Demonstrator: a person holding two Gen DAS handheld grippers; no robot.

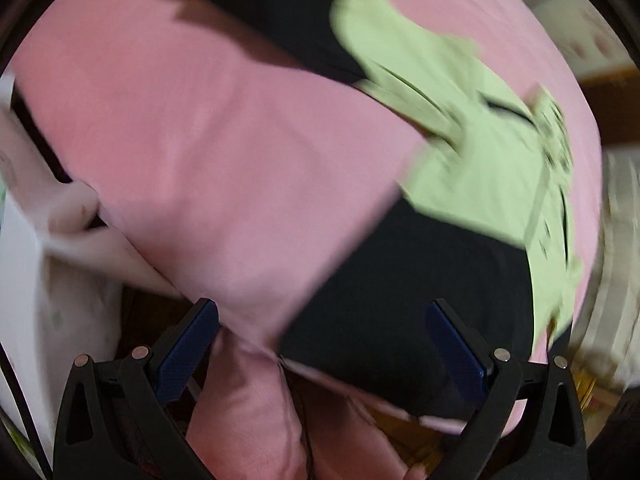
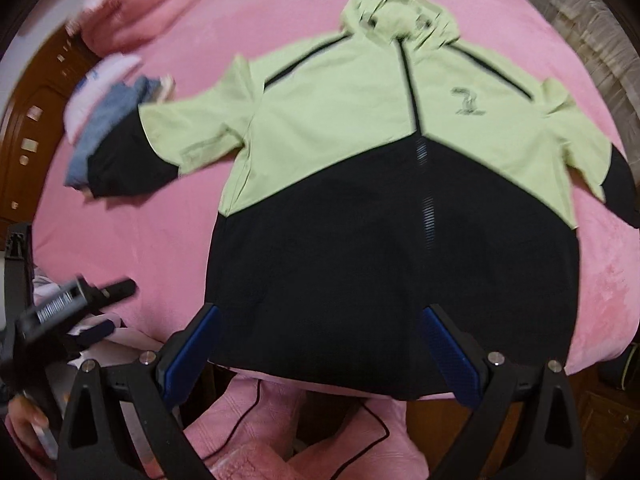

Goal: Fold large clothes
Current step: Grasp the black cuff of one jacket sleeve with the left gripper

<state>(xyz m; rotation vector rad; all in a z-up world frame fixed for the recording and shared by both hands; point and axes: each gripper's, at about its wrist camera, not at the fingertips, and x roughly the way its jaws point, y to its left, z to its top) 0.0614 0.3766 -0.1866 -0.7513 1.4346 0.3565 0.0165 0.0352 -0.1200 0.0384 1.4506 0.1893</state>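
Observation:
A large hooded jacket (image 2: 360,168), light green on top and black below, lies spread front up on a pink bed (image 2: 180,232), hood far, hem near. My right gripper (image 2: 318,344) is open, just above the hem at the bed's near edge, holding nothing. My left gripper (image 1: 322,340) is open over the bed's near left corner, beside the jacket's black hem (image 1: 400,292); the view is motion-blurred. The left gripper also shows at the lower left of the right wrist view (image 2: 72,300). Both sleeves lie spread out to the sides.
A pile of folded clothes (image 2: 108,120), blue and white, lies on the bed by the jacket's left sleeve. Pink pillows (image 2: 136,8) sit at the far left. A wooden bed frame (image 2: 32,120) runs along the left. A pink blanket (image 2: 260,432) hangs below the near edge.

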